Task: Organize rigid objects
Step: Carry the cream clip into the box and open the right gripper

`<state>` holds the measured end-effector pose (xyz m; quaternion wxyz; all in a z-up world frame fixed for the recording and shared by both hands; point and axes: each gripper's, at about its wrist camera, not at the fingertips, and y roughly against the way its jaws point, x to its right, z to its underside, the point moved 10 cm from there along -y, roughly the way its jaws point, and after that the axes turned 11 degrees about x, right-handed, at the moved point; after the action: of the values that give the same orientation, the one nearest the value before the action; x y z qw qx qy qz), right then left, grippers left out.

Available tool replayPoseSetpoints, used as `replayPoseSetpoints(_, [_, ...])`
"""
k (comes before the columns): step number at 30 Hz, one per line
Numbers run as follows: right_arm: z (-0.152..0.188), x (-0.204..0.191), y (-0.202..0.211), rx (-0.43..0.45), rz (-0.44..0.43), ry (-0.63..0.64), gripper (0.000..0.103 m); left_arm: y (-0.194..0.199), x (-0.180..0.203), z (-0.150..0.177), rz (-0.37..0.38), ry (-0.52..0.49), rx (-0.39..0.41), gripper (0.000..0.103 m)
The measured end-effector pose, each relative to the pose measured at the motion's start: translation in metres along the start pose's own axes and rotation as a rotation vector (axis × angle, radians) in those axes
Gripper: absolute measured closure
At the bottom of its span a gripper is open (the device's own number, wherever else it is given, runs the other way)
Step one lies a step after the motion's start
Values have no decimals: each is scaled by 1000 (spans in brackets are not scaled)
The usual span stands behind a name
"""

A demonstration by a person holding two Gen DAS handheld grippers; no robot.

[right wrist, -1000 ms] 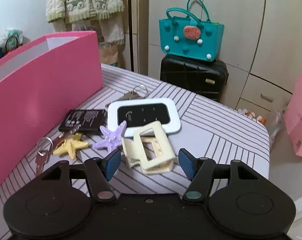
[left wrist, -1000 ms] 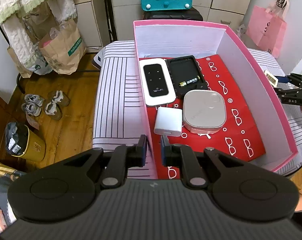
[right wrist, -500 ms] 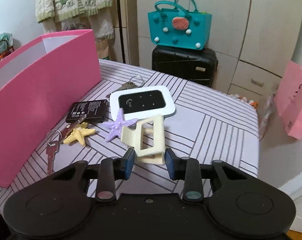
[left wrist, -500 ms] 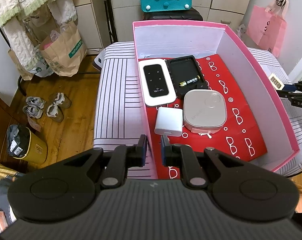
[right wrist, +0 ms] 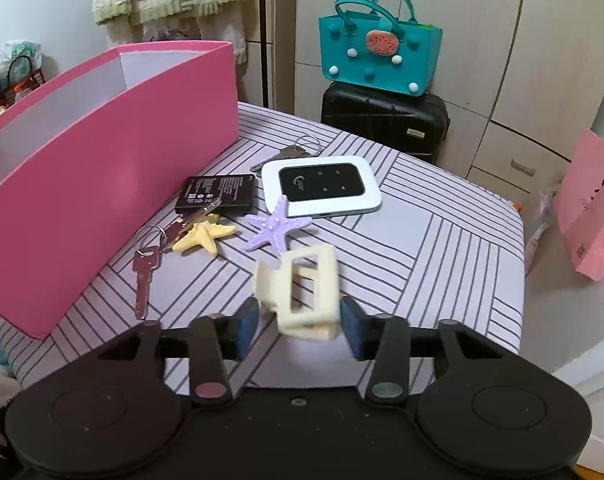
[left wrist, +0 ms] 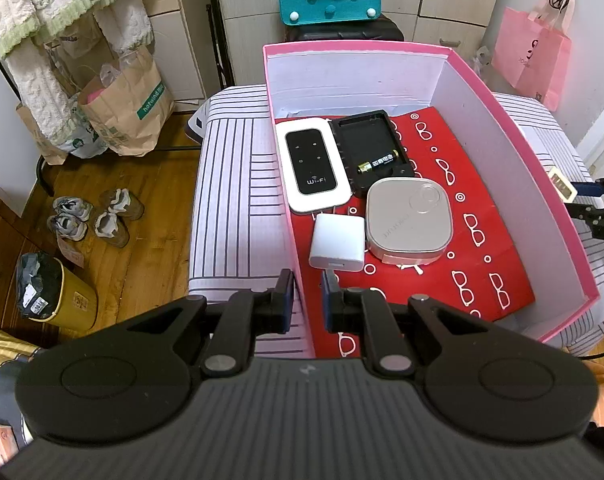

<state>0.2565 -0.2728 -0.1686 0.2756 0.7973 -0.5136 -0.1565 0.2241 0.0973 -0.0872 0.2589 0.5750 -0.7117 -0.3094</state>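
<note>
right gripper clamped on cream hair clip, lifted off the striped surface near its front edge. left gripper narrow, straddling the pink box left wall at the near corner. purple starfish, yellow starfish, keys beside the box's right wall.
</note>
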Motion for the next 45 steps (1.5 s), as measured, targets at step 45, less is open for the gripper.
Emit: replayPoseSetpoints(45, [-131, -160, -77, -31, -152, 485, 42, 6, 4, 3, -4, -162, -22, 93])
